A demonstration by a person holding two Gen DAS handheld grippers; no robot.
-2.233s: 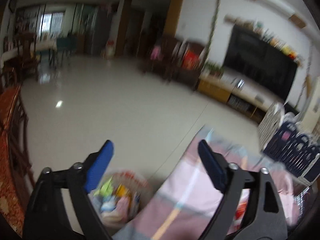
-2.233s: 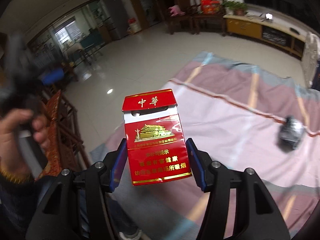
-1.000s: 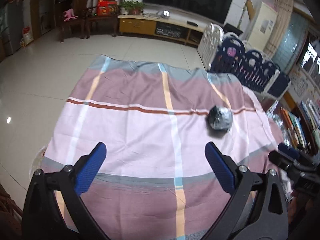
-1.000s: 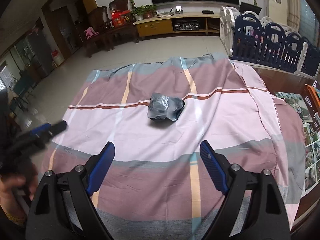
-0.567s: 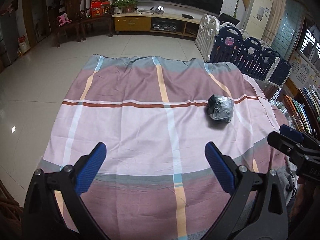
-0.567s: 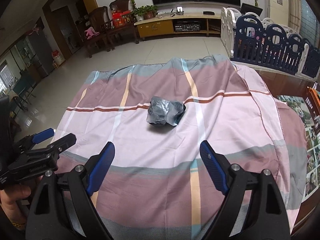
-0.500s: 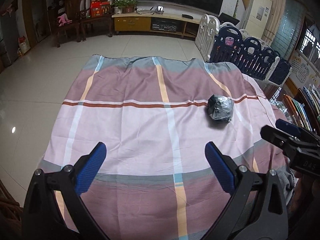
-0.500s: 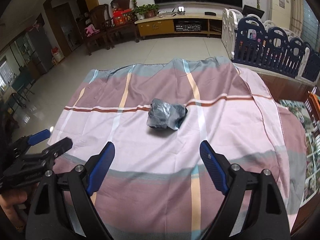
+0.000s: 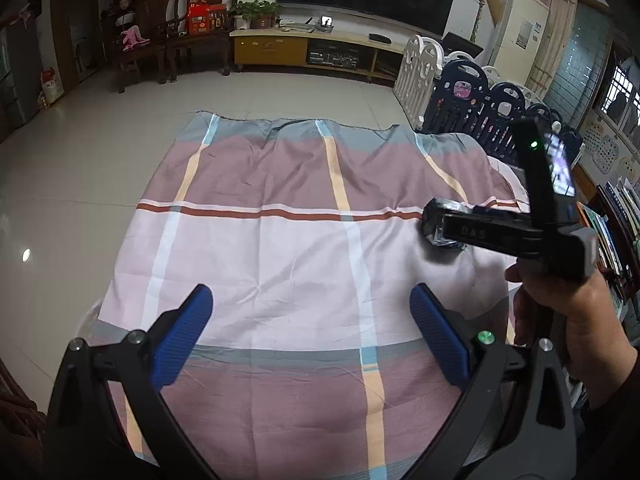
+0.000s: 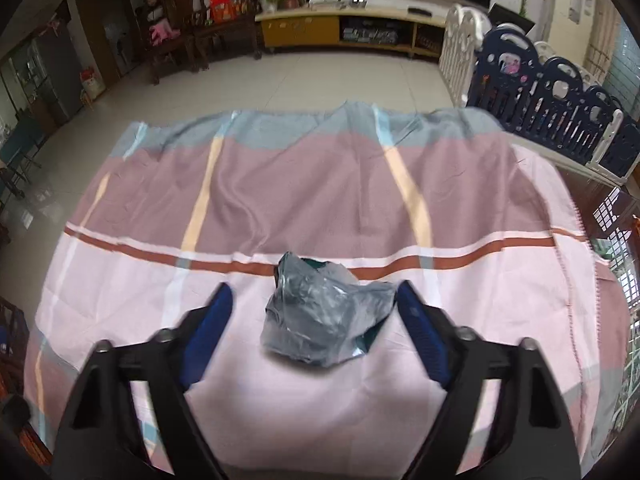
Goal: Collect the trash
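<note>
Crumpled bag [image 10: 326,322] between spread right gripper [image 10: 312,308] fingers, seemingly untouched; left gripper [image 9: 310,316] spread.

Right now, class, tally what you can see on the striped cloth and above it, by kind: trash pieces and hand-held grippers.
Trash, crumpled grey bag: 1
Hand-held grippers, left and right: 2
Total: 3

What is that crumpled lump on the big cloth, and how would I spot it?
Find the striped cloth spread over the table. Just on the near side of its thin rust-red stripe lies a crumpled grey plastic bag, between the open blue fingers of the right gripper. It is the only loose thing on the cloth, shiny and wrinkled against the flat pink fabric.
</note>
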